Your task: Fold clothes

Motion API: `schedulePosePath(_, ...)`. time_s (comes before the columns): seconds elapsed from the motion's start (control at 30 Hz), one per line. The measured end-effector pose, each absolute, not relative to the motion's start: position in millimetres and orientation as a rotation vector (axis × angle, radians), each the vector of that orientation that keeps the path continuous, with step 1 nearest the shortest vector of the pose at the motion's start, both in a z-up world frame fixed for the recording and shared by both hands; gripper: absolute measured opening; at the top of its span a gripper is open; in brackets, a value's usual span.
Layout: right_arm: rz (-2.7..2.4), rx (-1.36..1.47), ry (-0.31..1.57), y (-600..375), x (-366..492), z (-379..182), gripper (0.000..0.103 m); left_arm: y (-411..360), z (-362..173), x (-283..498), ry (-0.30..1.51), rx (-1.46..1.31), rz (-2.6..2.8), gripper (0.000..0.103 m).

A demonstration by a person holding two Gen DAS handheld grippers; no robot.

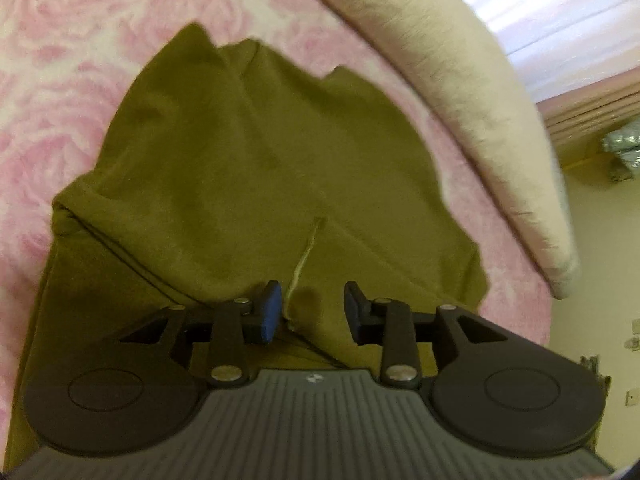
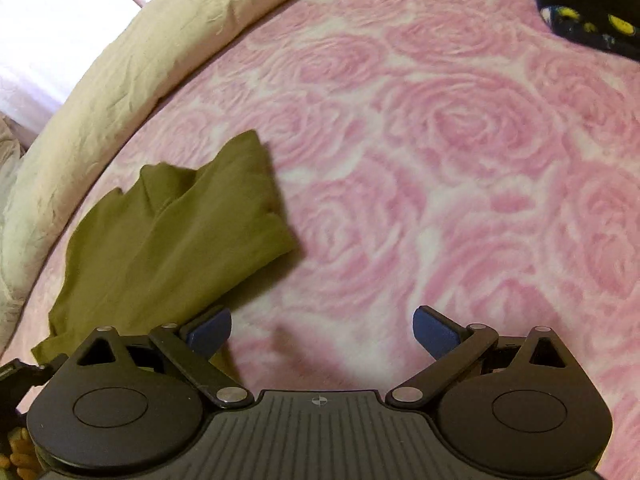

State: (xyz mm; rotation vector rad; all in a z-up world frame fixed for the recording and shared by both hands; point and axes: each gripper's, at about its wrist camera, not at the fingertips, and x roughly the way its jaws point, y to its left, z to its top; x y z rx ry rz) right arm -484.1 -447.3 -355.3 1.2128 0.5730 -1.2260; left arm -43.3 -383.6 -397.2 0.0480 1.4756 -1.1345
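Olive garment (image 1: pixel 248 168) lies rumpled on the pink rose-patterned blanket (image 1: pixel 52 80), and in your left wrist view it fills most of the space ahead of the fingers. Your left gripper (image 1: pixel 312 312) hangs right over its near part with the fingers parted; cloth shows in the gap between the blue pads (image 1: pixel 271 312), but neither pad is pressed onto it, so you grip nothing there. A pale thread or drawstring (image 1: pixel 304 256) runs across the fabric from the middle of the garment down toward the left finger. A fold line crosses the cloth on the left side, and the far edge ends in uneven peaks toward the cream bolster (image 1: pixel 460 92) along the bed's border.

In your right wrist view the garment (image 2: pixel 168 240) sits to the left of the gripper, with its near edge passing behind the left finger (image 2: pixel 210 326). Your right gripper (image 2: pixel 322 330) has its fingers spread wide, and only bare blanket (image 2: pixel 440 152) shows between them. The right finger is well apart from the olive cloth. A dark patterned fabric with yellow spots (image 2: pixel 588 8) lies at the far right corner, far from the garment.
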Motion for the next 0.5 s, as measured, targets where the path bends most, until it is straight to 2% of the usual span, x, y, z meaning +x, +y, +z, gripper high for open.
schedulePosePath(0.13,-1.234,1.212,0.586,-454.1,-485.8,-361.4,0.1,-388.3,-404.4,-52.4,1.504,0.088,-1.146,0.024)
schedulePosePath(0.2,-1.241,1.215,0.588,-458.1,-484.4,-368.2,0.1,-389.6,-399.2,-54.0,1.488,0.071,-1.175,0.005)
schedulePosePath(0.23,-1.245,1.215,0.589,-459.5,-483.3,-371.3,0.1,-390.1,-396.4,-54.5,1.48,0.059,-1.189,0.002)
schedulePosePath(0.33,-1.25,1.191,0.59,-461.3,-478.9,-371.2,0.1,-391.8,-387.8,-56.1,1.455,0.023,-1.234,0.001)
schedulePosePath(0.5,-1.217,1.031,0.652,-461.1,-460.9,-361.1,0.1,-370.5,-320.5,-41.1,1.143,-0.1,-1.383,0.001)
